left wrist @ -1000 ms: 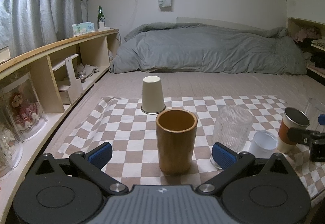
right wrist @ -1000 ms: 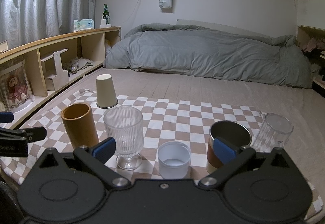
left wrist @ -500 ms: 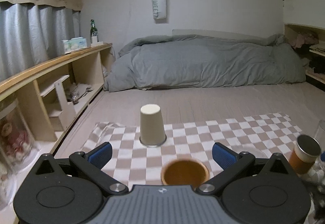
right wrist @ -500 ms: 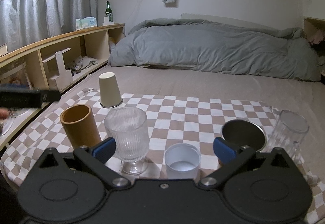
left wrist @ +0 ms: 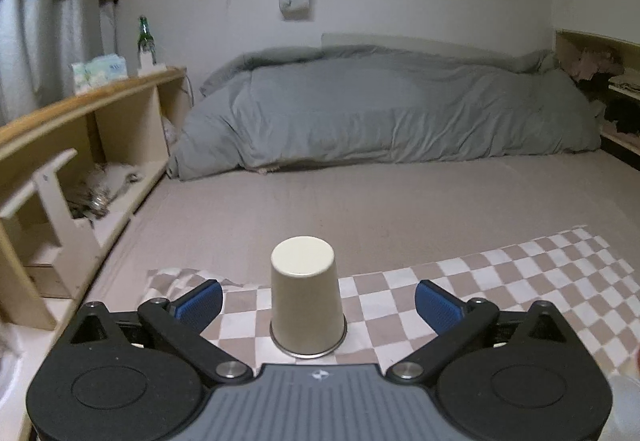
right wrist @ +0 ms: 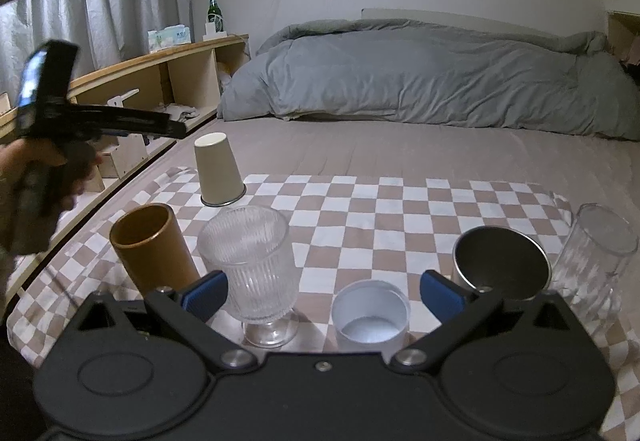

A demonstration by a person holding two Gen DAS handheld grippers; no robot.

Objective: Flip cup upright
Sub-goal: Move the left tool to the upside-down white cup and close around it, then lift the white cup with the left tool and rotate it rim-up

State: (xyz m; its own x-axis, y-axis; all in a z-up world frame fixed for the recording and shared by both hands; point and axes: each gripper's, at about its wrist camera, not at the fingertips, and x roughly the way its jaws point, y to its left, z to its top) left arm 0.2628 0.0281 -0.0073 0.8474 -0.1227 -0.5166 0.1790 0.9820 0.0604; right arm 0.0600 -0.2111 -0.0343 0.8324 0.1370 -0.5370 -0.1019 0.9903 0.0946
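Observation:
A cream cup (left wrist: pixel 306 297) stands upside down on the checkered cloth (left wrist: pixel 500 281), its metal rim on the cloth. It also shows at the far left of the cloth in the right wrist view (right wrist: pixel 218 175). My left gripper (left wrist: pixel 318 305) is open, its blue pads either side of the cup, apart from it. In the right wrist view the left gripper (right wrist: pixel 176 129) hangs in the air just left of the cup. My right gripper (right wrist: pixel 322 293) is open and empty, low over the near row of cups.
In the near row stand a wooden cup (right wrist: pixel 152 247), a ribbed glass goblet (right wrist: pixel 250 265), a white cup (right wrist: pixel 370 315), a dark metal cup (right wrist: pixel 500 265) and a clear glass (right wrist: pixel 592 253). A wooden shelf (left wrist: pixel 80 129) runs along the left. A grey duvet (left wrist: pixel 380 109) lies behind.
My left gripper has risen over the wooden cup and moved forward to the upside-down cream cup, which now sits between its open fingers. My right gripper has barely moved.

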